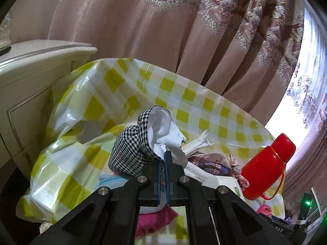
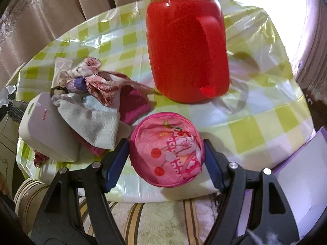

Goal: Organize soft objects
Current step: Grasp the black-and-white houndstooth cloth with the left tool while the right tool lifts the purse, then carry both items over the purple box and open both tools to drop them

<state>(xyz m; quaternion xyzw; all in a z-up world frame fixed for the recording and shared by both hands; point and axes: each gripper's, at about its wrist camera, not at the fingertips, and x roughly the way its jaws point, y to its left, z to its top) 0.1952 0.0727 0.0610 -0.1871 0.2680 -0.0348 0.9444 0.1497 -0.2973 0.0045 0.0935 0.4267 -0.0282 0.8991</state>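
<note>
The task looks barely begun: the left gripper [image 1: 162, 157] pinches a houndstooth cloth [image 1: 130, 151], the right gripper [image 2: 165, 153] clasps a pink pouch [image 2: 166, 149] at the table's [image 2: 265, 122] near edge, while a cloth heap [image 2: 96, 102] remains unsorted.

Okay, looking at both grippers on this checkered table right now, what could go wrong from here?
The left gripper pinches only an edge of the houndstooth cloth, so it may slip free. The right gripper has its jaws against the round pink pouch; it could squirt out. The red thermos stands close behind and might get knocked.
</note>
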